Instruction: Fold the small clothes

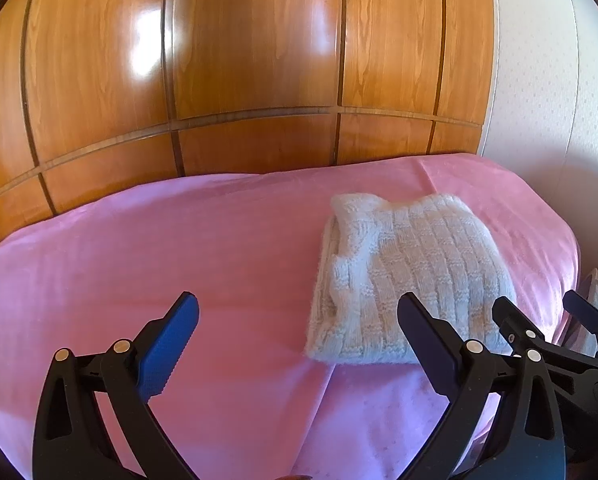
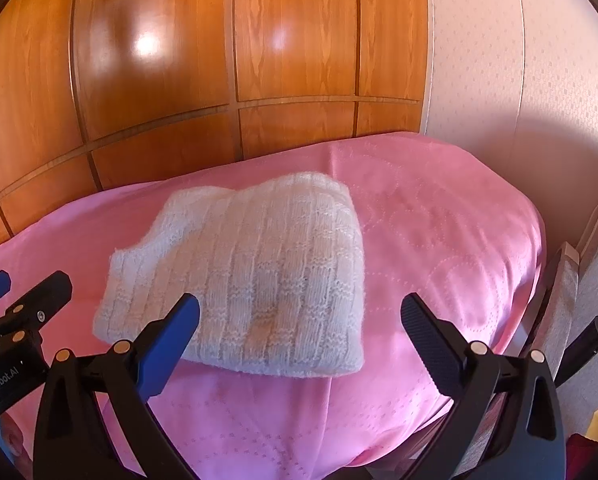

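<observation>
Right wrist: pink bedspread (image 2: 439, 240) | wooden wardrobe (image 2: 219, 60) | wallpapered wall (image 2: 519, 80)

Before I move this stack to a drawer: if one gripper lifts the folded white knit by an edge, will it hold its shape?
Probably not. The white knit looks soft and thick, so layers would likely droop and unfold. It seems light for its bulk, barely denting the pink bedspread. Its fuzzy ribbed surface should grip the pads rather than slip.

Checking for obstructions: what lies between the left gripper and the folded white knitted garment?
Only bare pink bedspread lies between left gripper and garment, in the left wrist view.
</observation>
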A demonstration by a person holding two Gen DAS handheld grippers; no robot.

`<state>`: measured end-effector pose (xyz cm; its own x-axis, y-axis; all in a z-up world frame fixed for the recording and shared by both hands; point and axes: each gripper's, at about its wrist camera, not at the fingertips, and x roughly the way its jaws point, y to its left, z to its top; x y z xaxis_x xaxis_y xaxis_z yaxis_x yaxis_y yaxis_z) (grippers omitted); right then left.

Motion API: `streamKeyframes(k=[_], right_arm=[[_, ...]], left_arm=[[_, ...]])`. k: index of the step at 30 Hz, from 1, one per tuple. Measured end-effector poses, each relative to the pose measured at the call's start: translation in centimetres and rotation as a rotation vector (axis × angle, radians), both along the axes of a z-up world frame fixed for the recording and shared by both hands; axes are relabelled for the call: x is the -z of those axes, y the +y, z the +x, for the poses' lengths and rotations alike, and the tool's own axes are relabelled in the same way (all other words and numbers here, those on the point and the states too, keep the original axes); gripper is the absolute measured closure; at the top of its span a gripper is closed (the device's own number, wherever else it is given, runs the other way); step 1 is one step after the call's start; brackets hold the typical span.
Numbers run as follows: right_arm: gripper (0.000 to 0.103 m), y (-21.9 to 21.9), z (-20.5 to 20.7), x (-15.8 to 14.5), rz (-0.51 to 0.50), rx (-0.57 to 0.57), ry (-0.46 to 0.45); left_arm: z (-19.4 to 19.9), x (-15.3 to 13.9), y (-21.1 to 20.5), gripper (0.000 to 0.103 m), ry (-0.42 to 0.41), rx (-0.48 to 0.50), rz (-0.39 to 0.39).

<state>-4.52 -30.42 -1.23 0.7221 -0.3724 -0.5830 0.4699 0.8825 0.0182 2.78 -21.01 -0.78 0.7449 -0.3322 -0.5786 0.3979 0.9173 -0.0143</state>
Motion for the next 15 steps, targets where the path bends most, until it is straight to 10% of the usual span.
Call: streamKeyframes(k=[15], right_arm=[[0.002, 0.20, 0.12, 0.25, 0.012, -0.026, 0.005]], left_arm=[[-0.16, -0.35, 0.69, 0.005, 0.000, -0.011, -0.024]])
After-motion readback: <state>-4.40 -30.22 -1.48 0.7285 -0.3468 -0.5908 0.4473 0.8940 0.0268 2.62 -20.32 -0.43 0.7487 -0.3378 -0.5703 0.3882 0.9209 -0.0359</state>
